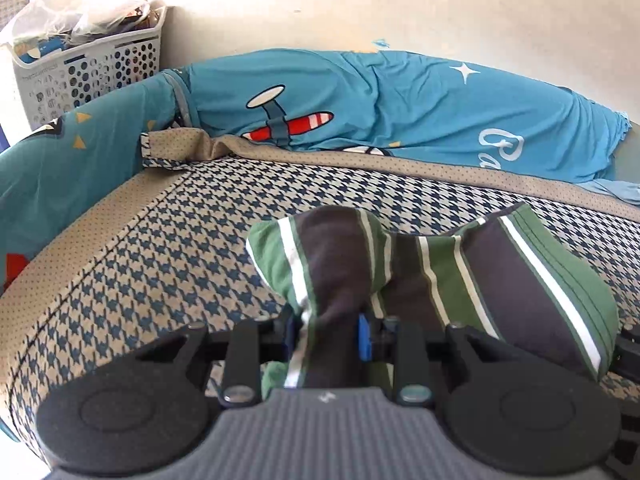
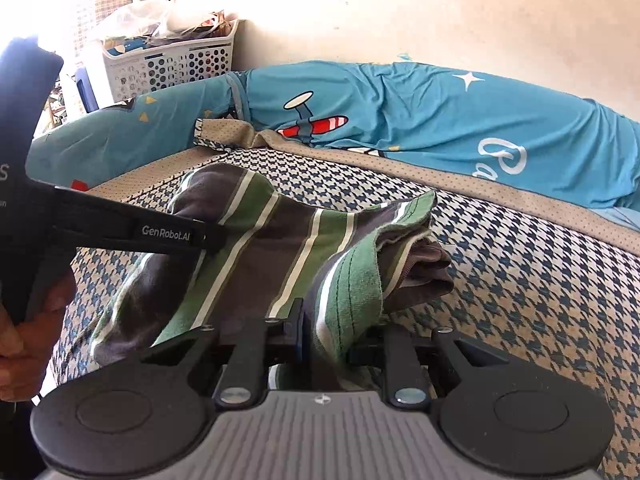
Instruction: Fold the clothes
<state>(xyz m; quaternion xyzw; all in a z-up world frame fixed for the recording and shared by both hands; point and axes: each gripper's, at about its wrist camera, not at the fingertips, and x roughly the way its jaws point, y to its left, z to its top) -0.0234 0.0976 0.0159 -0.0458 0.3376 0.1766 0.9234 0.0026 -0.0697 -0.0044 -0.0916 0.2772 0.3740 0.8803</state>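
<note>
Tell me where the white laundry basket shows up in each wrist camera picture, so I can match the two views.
Left wrist view: the laundry basket sits in the upper left corner, against the wall, behind the blue bumper cushion.
Right wrist view: the laundry basket is upper left too, but nearer the middle, behind the same cushion.
Shared landmark: the red airplane print on the cushion, right of the basket.

Green/grey/white striped garment (image 2: 256,248); blue-beige houndstooth sheet (image 1: 168,248); teal quilt (image 1: 400,100).
</note>
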